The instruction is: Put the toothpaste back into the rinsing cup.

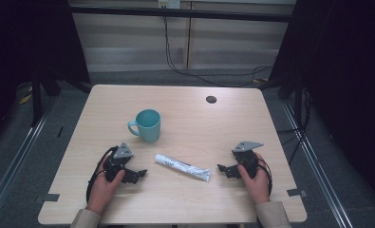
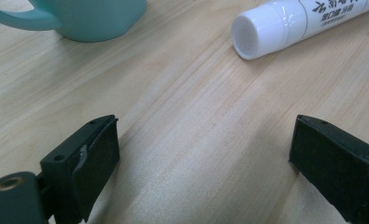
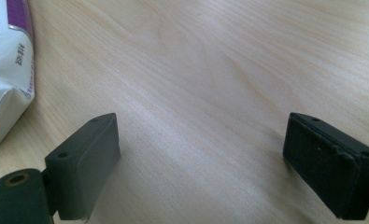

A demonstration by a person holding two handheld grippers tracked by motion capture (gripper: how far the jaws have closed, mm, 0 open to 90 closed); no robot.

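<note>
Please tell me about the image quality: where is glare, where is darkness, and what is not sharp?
High view: table evenly lit, sides dark. Left gripper view: glare on the wood, soft highlight on the tube, mug cut off at the top. Right gripper view: bright sheen on the wood, near jaws slightly soft.

Table: pale wood-grain laminate, smooth, faint sheen. Tube beside mug: glossy white plastic (crimped end). Mug glazed teal. Gripper pads matt black.
</note>
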